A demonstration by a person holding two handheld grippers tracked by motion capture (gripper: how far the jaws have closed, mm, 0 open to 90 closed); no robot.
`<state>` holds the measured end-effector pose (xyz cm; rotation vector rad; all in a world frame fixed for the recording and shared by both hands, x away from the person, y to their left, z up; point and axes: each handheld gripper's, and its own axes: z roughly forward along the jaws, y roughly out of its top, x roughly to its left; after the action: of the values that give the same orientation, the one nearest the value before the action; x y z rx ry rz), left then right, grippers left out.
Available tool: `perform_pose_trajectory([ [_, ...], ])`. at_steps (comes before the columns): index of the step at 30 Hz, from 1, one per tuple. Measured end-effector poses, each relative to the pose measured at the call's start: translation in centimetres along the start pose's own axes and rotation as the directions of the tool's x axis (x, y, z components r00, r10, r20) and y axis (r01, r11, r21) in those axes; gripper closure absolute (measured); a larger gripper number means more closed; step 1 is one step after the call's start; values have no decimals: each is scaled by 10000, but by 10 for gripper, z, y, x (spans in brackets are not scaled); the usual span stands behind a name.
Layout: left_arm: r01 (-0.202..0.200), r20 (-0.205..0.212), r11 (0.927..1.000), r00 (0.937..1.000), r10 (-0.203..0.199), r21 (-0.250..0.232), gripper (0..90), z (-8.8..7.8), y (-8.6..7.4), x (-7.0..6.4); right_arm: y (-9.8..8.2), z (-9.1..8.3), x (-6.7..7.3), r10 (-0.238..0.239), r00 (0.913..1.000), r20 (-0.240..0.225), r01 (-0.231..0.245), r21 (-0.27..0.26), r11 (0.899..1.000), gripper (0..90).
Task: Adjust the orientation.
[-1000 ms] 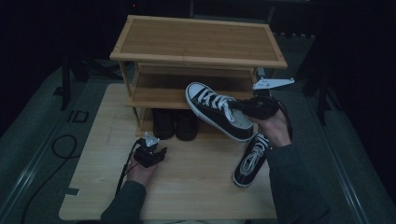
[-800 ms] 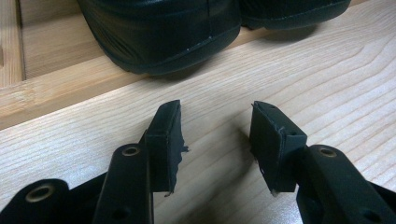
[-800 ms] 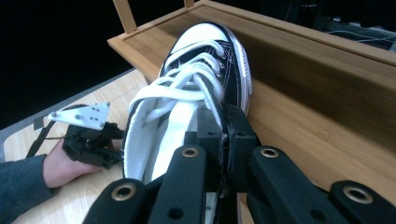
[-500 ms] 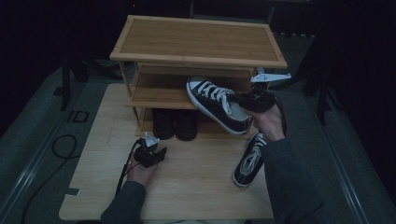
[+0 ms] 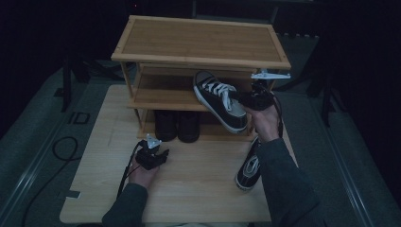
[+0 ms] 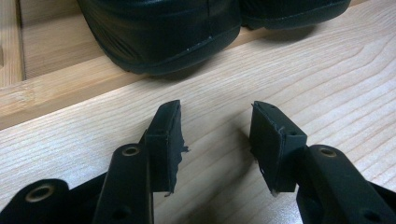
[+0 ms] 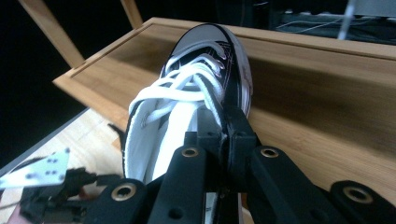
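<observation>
Two black-and-white sneakers are in play: one sneaker [image 5: 221, 100] hangs in the air, clamped at the side of its collar by the right claw [image 5: 246, 99], its toe pointing toward the middle shelf [image 5: 156, 97] of a wooden shoe rack [image 5: 201, 40]; the other sneaker [image 5: 249, 165] lies on the desk [image 5: 198, 189] just beside the person's right forearm, toe toward the desk's near edge. In the right claw view the jaws are pressed together on the canvas edge of the held sneaker [image 7: 196, 88], white laces running up ahead of them and the shelf board beyond.

One rack, with three levels counted: a bare top board, the middle shelf, and a bottom level where two dark shoes [image 5: 177, 125] stand side by side. They look like a pair of black leather shoes, though the light is too dim to be sure.

Two claws in all. The left claw [image 5: 158, 156] rests low on the desk in front of the rack, held in the left hand [image 5: 142, 172], its cable trailing back along the forearm. In the left claw view [image 6: 217, 140] its jaws stand apart with nothing between them, bare wood beneath, and the toes of the dark shoes [image 6: 163, 32] just ahead
</observation>
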<state>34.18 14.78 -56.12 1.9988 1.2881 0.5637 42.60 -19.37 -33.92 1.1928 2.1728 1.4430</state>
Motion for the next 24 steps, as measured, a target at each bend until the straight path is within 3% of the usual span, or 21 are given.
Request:
perform_pose_trajectory([
  [8, 54, -28, 10000, 10000, -54, -10, 540, 0, 0, -1, 2, 4, -4, 690, 9964, 499, -720, 613, 9955, 869],
  [12, 55, -23, 10000, 10000, -55, -37, 551, 0, 0, -7, 6, 5, 0, 642, 9959, 633, -701, 947, 9930, 827],
  [17, -288, 242, 9996, 9993, 286, 68, 559, 1, 5, -24, 9, -2, 0, 710, 9966, 413, -736, 650, 9952, 785],
  [20, -773, 577, 9969, 9953, 781, -152, 562, 1, 15, -46, 8, -7, -1, 502, 9979, 402, -521, 476, 9975, 766],
  [24, -1185, 883, 9922, 9887, 1214, -375, 569, 3, 28, -66, 6, -12, -1, 622, 9976, 312, -630, 262, 9977, 747],
])
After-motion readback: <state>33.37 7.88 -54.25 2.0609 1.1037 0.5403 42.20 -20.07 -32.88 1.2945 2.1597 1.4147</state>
